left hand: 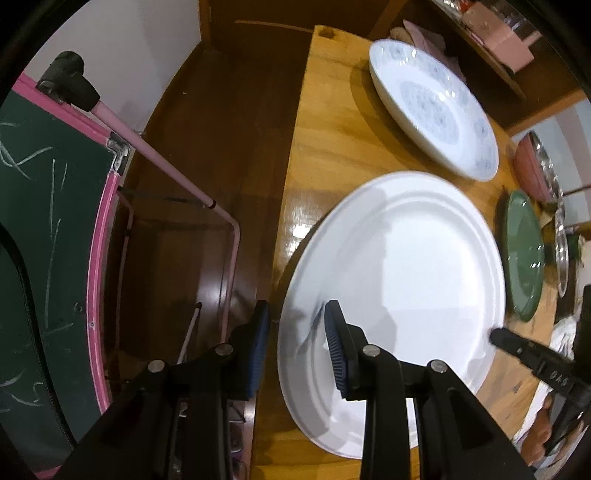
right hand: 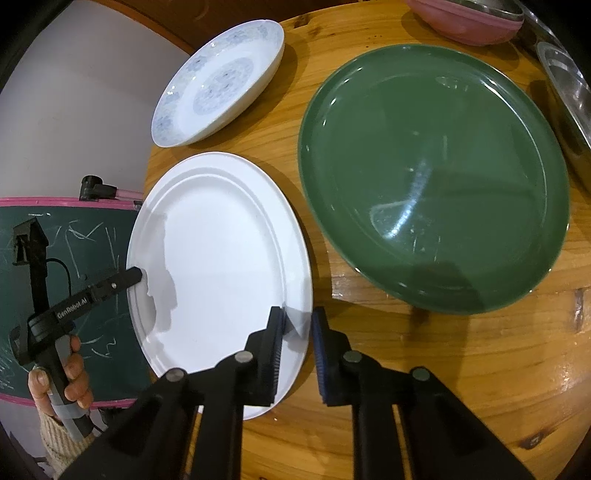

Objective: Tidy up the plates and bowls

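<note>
A large white plate [left hand: 406,280] lies on the wooden table [left hand: 332,140], overhanging its left edge. My left gripper [left hand: 295,317] is open and straddles the plate's left rim, one finger over the plate, one outside it. My right gripper [right hand: 297,317] is open and straddles the same white plate's [right hand: 218,266] right rim. A green plate [right hand: 436,177] lies to the right; it also shows in the left wrist view [left hand: 524,254]. A blue-patterned white dish [left hand: 432,107] sits at the back, also in the right wrist view [right hand: 221,81].
A pink bowl [right hand: 465,22] and a steel tray [right hand: 565,85] stand at the table's far right. A green chalkboard with a pink frame [left hand: 55,240] stands beside the table's left edge, over a dark wood floor [left hand: 221,129].
</note>
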Tool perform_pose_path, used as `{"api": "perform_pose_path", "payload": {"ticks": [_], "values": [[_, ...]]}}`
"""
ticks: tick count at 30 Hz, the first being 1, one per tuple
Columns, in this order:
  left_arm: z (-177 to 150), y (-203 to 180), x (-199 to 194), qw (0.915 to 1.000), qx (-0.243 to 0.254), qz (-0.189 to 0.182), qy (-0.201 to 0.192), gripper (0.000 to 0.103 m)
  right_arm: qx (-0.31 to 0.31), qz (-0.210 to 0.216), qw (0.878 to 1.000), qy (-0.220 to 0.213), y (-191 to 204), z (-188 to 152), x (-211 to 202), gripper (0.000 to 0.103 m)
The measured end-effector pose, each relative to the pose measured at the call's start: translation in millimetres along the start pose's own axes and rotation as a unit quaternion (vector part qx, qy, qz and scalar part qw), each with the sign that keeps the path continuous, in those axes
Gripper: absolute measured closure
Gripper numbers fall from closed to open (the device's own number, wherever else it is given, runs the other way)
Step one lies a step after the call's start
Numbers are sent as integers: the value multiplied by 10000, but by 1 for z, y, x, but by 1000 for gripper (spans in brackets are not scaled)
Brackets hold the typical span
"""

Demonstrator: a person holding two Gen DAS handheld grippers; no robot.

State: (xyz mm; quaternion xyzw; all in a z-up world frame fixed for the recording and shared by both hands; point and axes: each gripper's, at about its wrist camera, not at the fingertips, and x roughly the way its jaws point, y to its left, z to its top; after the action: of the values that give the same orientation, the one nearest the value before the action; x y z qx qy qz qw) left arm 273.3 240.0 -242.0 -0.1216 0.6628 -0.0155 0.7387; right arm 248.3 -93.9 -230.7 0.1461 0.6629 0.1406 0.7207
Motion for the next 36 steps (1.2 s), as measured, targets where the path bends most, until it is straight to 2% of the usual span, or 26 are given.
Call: {"api": "perform_pose_path", "payload": {"ticks": [3, 4, 11, 18, 24, 28, 32, 36], "values": [[-5, -2, 2, 10000, 53, 40, -1, 75, -14, 9, 10000, -6, 1, 1, 1, 88], [-6, -3, 1, 10000, 72, 11, -8, 81, -23, 8, 10000, -6, 1, 0, 1, 88], [-24, -20, -21, 9993, 294, 190, -148, 83, -121, -160, 9998, -37, 7, -3, -4, 88], [-53, -44, -80, 9980, 417, -59, -479, 84, -327, -74, 9992, -232, 14, -22, -59, 88], [-97, -84, -114, 9946, 792, -222, -637, 84, -651, -363, 9960, -502, 4, -63, -117, 88], [-131, -104, -118, 9927, 992, -314, -602, 84, -684, -483, 9951, -521, -15, -94, -133, 87], [-165, -114, -101, 9919, 1153, -252, -475, 84, -790, -762, 9929, -465, -30, -128, -128, 87], [-186, -111, -75, 9928, 1163, -93, -283, 84, -890, -1018, 9906, -208, -39, -156, -99, 87]]}}
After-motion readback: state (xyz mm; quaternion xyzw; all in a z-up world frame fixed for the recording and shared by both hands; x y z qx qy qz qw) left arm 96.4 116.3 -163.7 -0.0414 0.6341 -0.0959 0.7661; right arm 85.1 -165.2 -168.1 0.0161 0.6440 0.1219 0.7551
